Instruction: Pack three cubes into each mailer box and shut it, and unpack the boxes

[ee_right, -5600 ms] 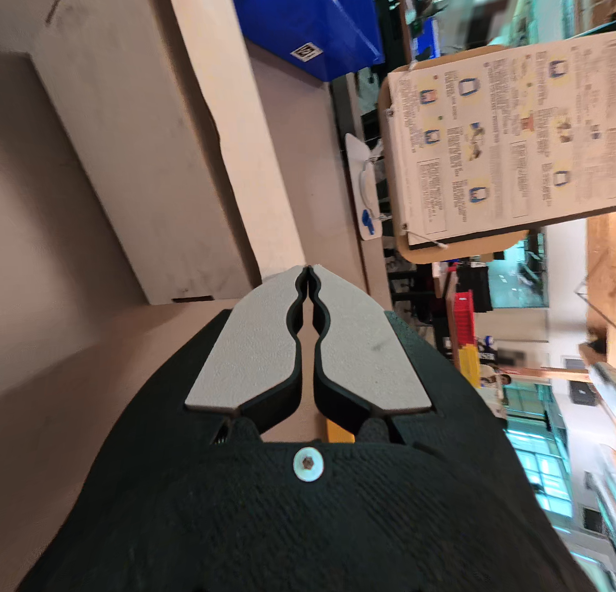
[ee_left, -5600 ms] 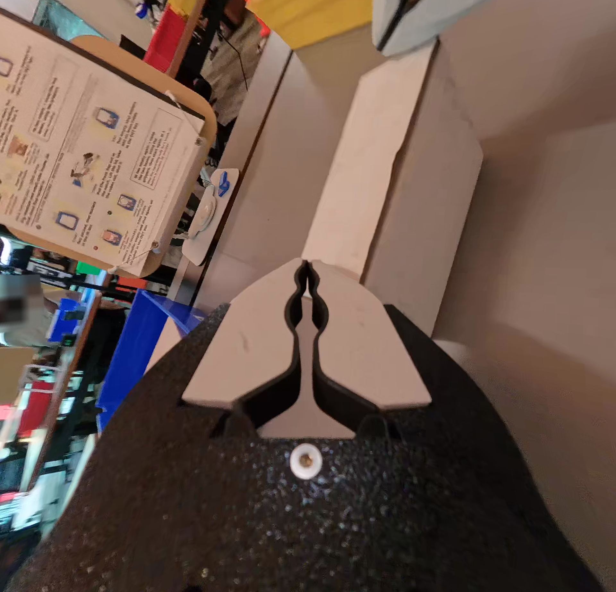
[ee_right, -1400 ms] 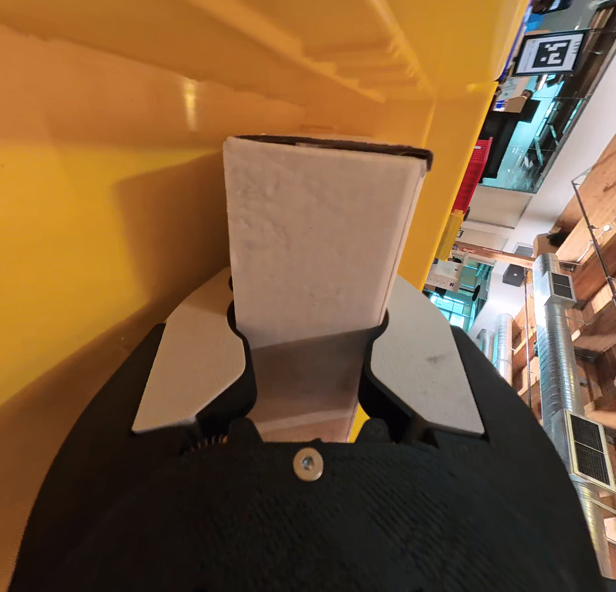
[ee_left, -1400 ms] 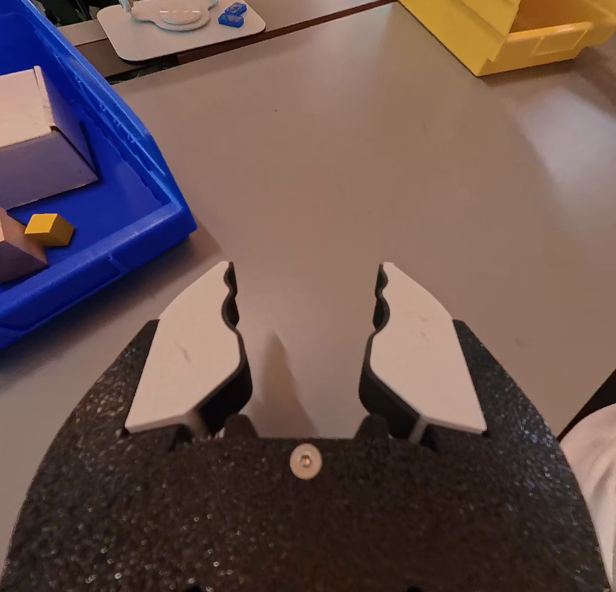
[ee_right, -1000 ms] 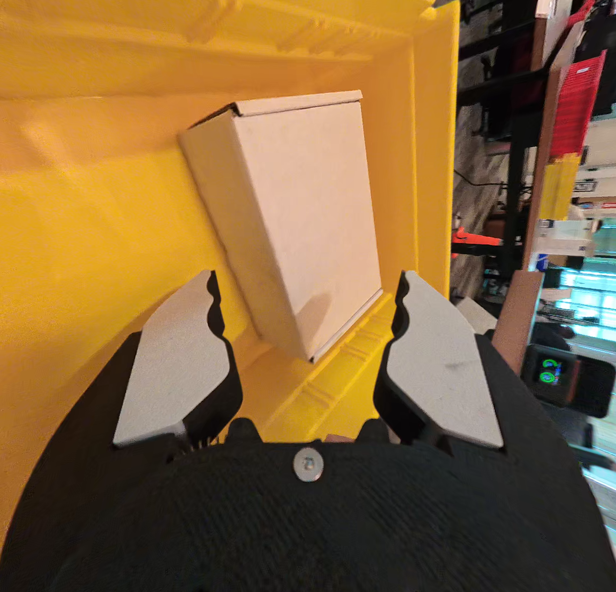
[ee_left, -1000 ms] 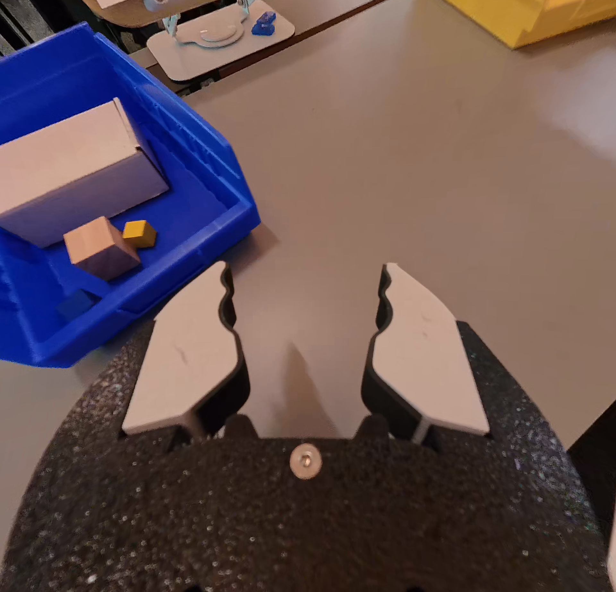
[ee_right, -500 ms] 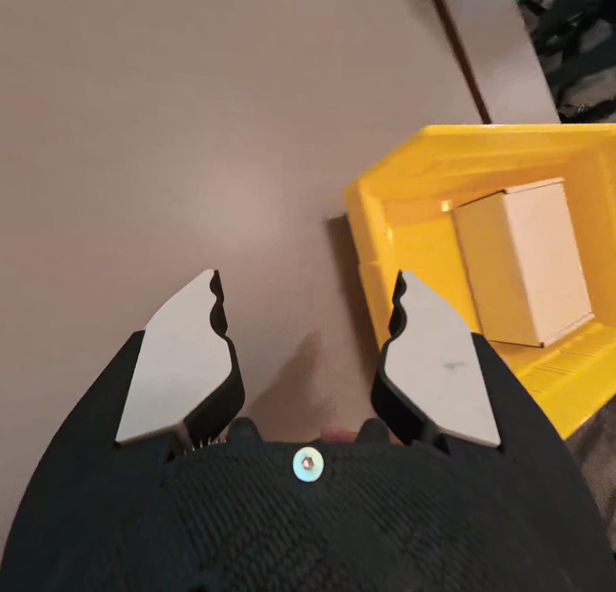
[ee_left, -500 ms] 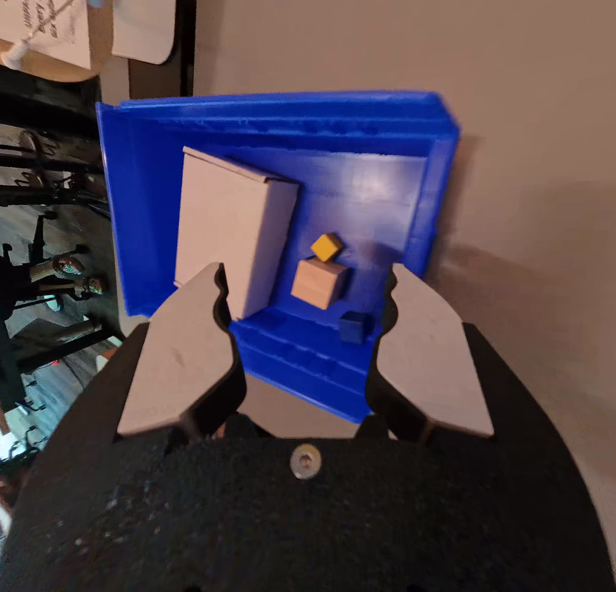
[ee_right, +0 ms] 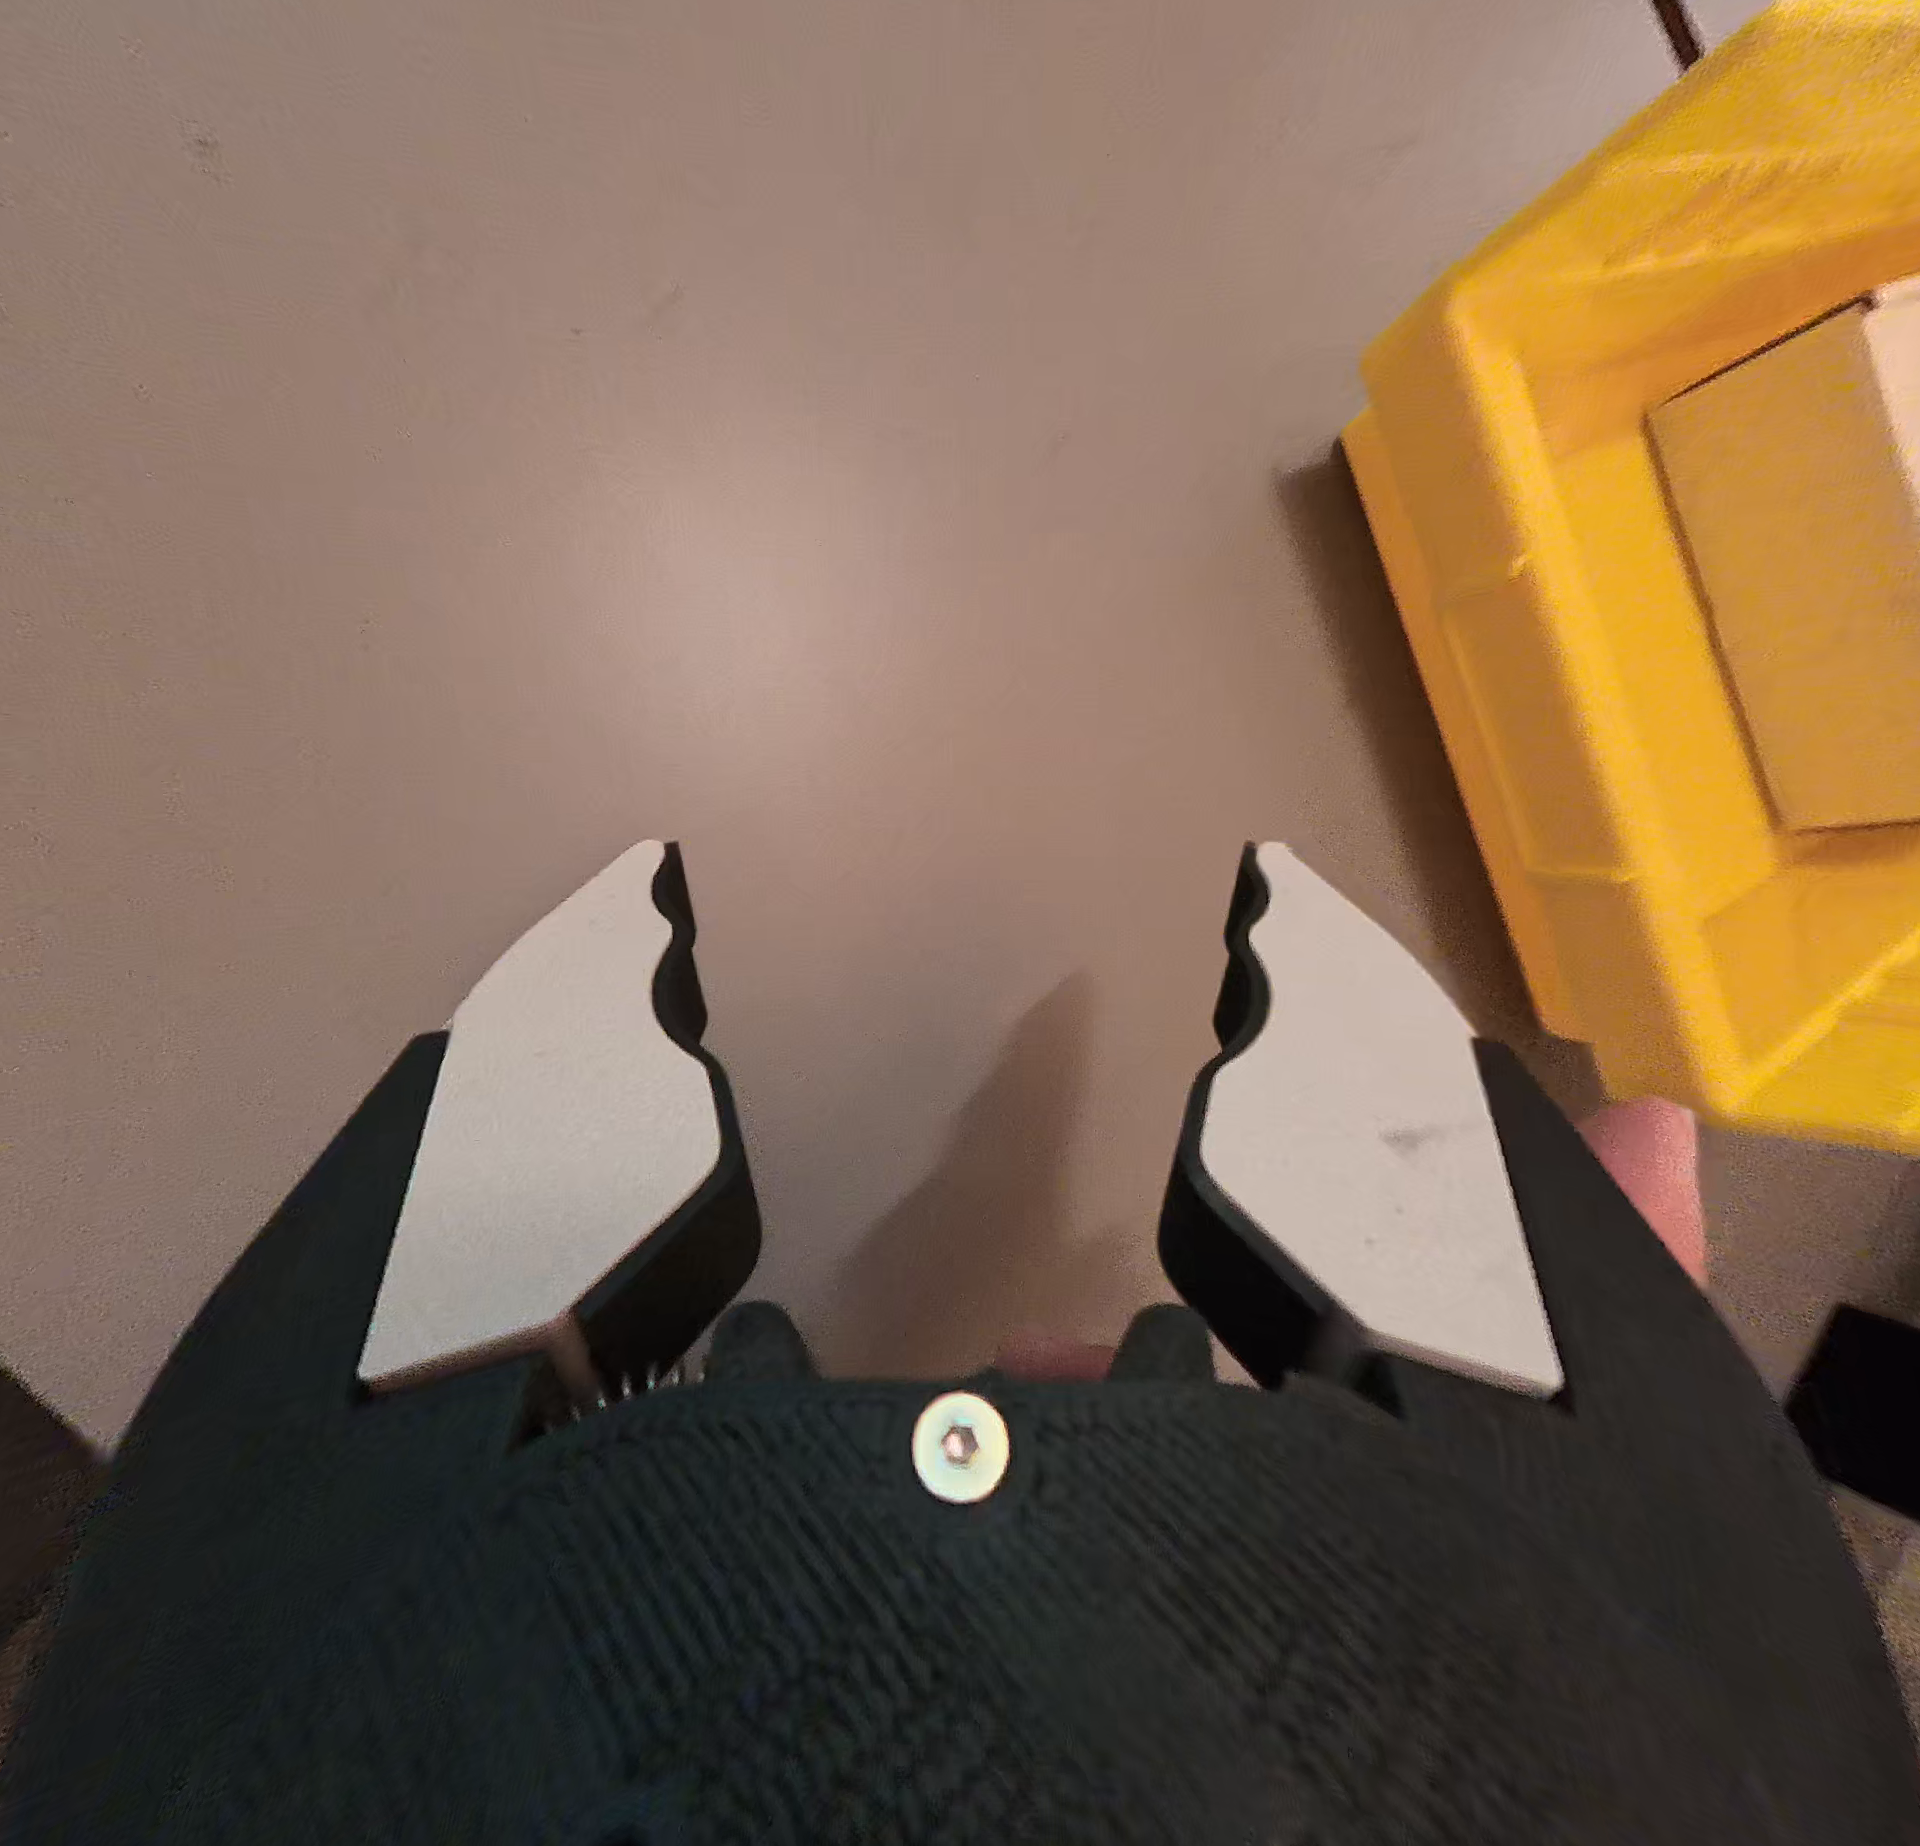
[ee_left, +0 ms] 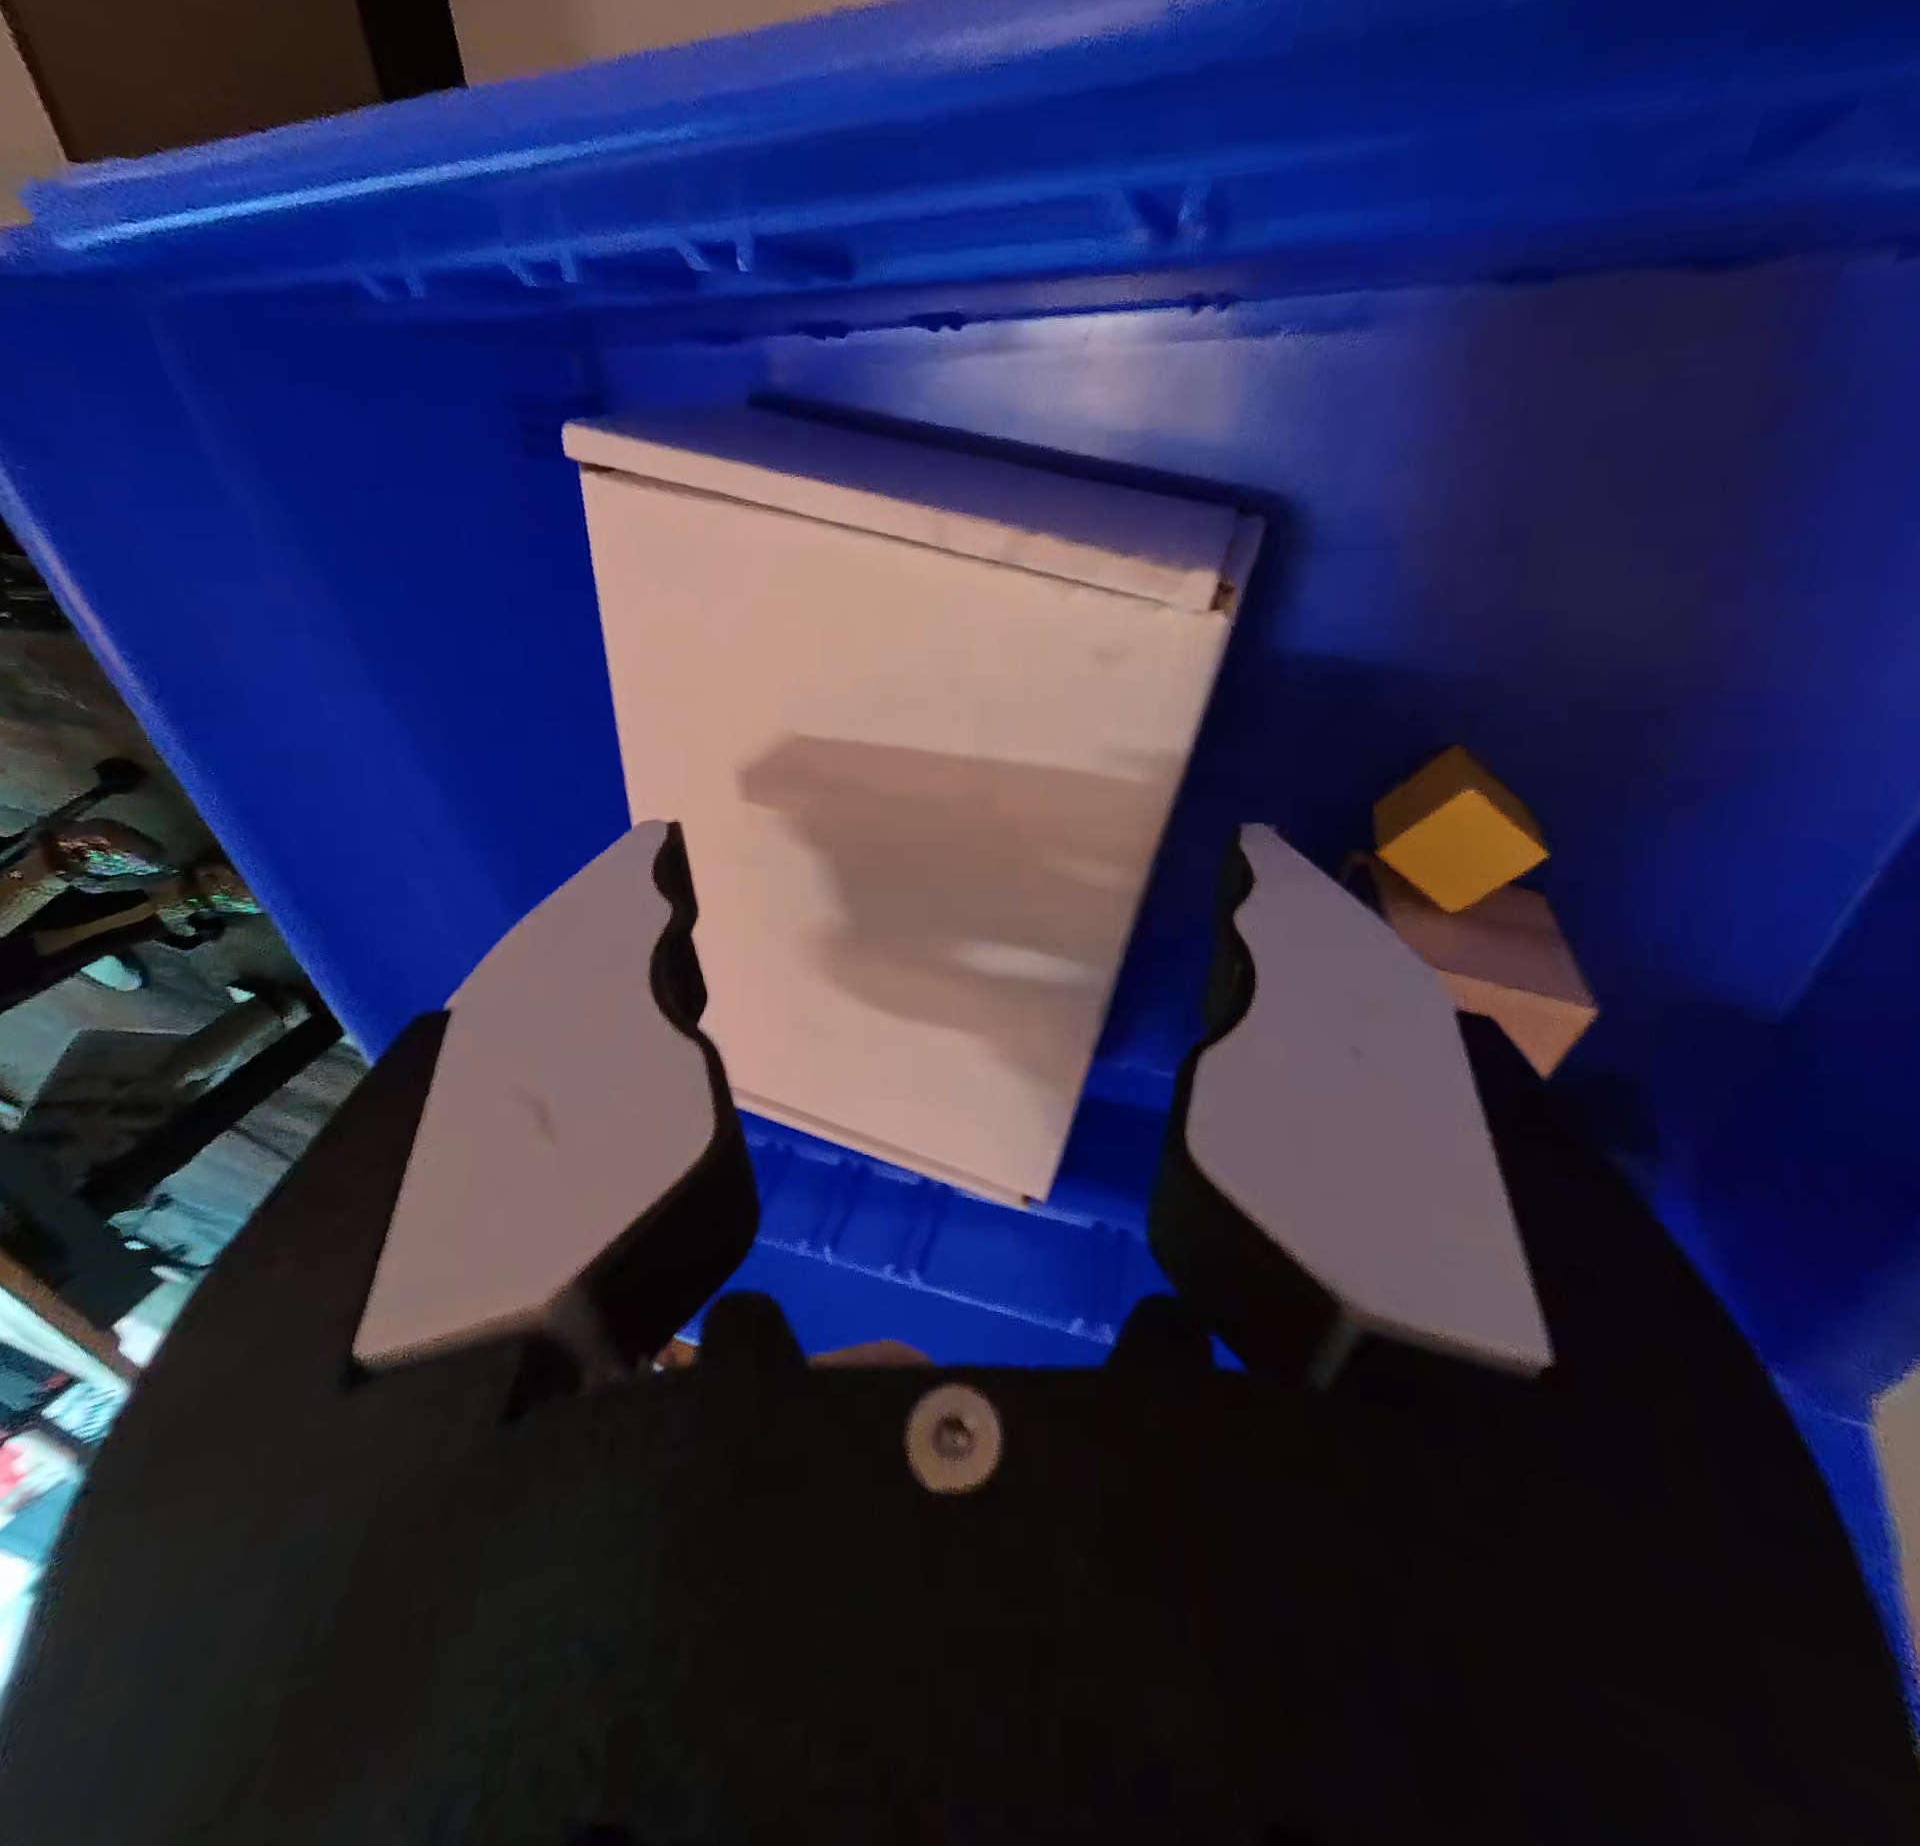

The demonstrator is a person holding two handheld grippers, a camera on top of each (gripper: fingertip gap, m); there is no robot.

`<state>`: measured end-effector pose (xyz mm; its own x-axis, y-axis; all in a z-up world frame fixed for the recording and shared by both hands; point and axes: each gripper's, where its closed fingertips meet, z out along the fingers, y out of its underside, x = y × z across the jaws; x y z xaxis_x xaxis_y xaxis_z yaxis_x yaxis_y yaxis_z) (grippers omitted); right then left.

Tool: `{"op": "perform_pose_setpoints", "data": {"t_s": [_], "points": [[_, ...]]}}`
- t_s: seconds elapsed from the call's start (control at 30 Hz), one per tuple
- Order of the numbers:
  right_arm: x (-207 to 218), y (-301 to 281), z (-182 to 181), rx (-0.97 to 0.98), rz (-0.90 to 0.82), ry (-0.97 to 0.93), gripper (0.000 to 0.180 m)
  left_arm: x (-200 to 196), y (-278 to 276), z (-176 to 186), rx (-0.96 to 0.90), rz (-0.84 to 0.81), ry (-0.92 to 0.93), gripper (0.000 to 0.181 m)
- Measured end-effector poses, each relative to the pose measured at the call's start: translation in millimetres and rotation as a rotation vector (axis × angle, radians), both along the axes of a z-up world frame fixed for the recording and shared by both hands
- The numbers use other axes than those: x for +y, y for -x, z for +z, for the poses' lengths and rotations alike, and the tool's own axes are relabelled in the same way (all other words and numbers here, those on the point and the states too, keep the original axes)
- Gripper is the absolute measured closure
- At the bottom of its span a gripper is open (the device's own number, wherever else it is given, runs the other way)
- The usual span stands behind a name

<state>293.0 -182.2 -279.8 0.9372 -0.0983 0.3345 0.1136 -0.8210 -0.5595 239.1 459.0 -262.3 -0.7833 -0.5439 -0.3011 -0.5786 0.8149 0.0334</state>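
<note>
The closed mailer box (ee_left: 914, 809) lies in the blue bin (ee_left: 1455, 446), cubes (ee_left: 1460, 840) beside it. My left claw (ee_left: 951, 923) is released, straddling it; I center, then clench across its sides. My right claw (ee_right: 956, 923) hangs released over the desk (ee_right: 623, 394).

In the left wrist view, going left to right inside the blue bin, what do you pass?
Closed mailer box → yellow cube, with a tan cube just below it, all inside the blue bin.
</note>
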Motion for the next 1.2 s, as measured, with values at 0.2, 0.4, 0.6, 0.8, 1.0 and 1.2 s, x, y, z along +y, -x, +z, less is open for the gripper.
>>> {"op": "perform_pose_setpoints", "data": {"t_s": [0.2, 0.4, 0.6, 0.8, 1.0, 1.2], "points": [[5.5, 19.8, -0.9, 0.06, -0.013, -0.109, 0.081, 23.8, -14.4, -11.5, 0.022, 0.013, -0.018, 0.064], [14.8, 23.5, -4.5, 0.098, -0.002, -0.15, 0.08, 47.7, -7.1, -35.3, 0.156, 0.105, -0.026, 0.05], [21.3, 25.7, -11.5, 0.141, 0.01, -0.17, 0.08, 46.4, -14.1, -36.9, 0.116, 0.115, 0.031, 0.05], [44.4, 25.1, -8.3, 0.094, 0.054, -0.179, 0.08, 52.2, -11.1, -35.6, 0.156, 0.061, -0.072, 0.052], [71.5, 33.1, 7.6, 0.037, 0.143, -0.192, 0.081, 45.5, -6.5, -19.7, 0.166, 0.104, -0.094, 0.052], [85.1, 47.2, 20.0, -0.002, 0.199, -0.22, 0.082, 11.2, 4.4, 45.6, 0.083, 0.136, -0.061, 0.053]]}}
